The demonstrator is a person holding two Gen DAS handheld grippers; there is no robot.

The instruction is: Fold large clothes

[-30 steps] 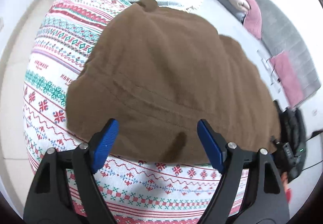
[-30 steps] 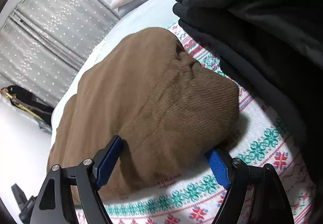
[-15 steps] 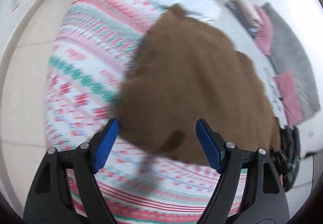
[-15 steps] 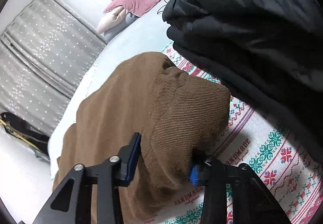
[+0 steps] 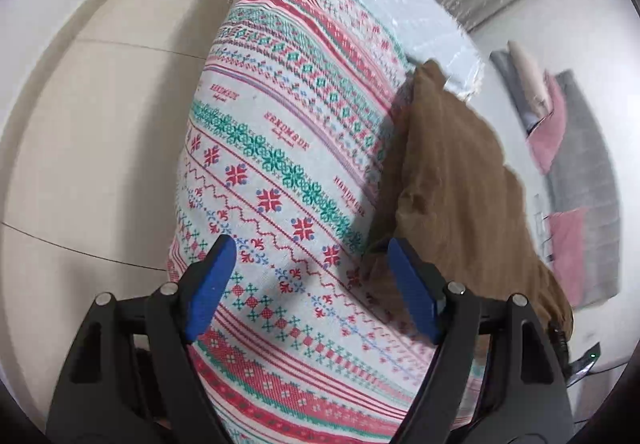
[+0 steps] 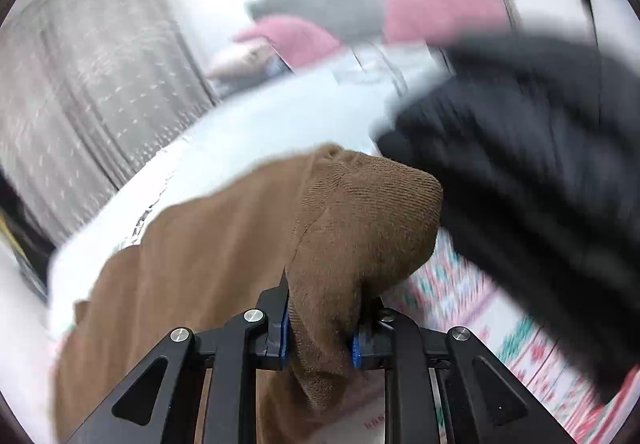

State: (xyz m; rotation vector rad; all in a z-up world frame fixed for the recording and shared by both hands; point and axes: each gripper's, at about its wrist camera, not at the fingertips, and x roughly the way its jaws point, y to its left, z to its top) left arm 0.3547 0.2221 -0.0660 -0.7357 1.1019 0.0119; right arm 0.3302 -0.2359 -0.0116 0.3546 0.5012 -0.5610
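A large brown corduroy garment [image 5: 460, 184] lies on the bed over a patterned blanket [image 5: 280, 124]. My left gripper [image 5: 310, 246] is open above the blanket with only bare blanket between its blue pads. The garment's near edge lies just beyond its right finger. In the right wrist view, my right gripper [image 6: 320, 332] has its jaws closing on a bunched corner of the brown garment [image 6: 200, 264]. The fabric is pinched between the pads and raised off the bed. This view is blurred by motion.
A black padded jacket [image 6: 520, 184] lies heaped right of the raised corner. Pink and grey pillows [image 5: 560, 132] rest by the far wall, with a grey curtain [image 6: 80, 84] behind the bed. The bed's edge drops to a tiled floor [image 5: 100, 124] at left.
My left gripper swung left, off the garment and over the bare blanket near the bed's edge. The right gripper went from open around the garment's corner to pinching and lifting it.
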